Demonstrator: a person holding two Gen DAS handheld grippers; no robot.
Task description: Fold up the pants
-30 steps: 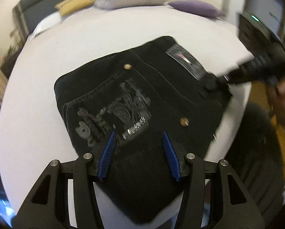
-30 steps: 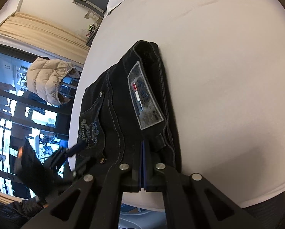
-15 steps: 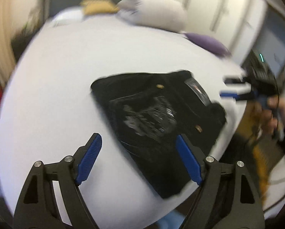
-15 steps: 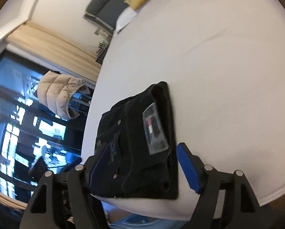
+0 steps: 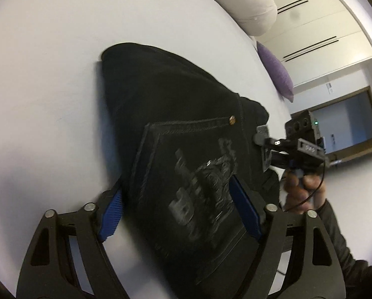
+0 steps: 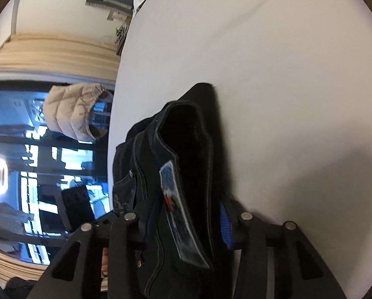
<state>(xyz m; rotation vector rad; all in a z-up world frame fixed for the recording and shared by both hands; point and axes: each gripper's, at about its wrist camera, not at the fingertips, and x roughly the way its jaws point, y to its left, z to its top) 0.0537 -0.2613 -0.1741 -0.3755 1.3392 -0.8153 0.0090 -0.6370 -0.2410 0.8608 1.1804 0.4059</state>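
Your left gripper (image 5: pixel 176 211) and right gripper (image 6: pixel 183 224), jaws open, straddle the folded pants (image 5: pixel 186 129); contact looks likely.

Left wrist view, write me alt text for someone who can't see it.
Folded black pants lie on a white bed, seen between the open blue-padded fingers of the left hand-held gripper, which straddle the printed back pocket. At right, the right hand-held gripper reaches the waistband; a white duvet roll and purple pillow sit behind.
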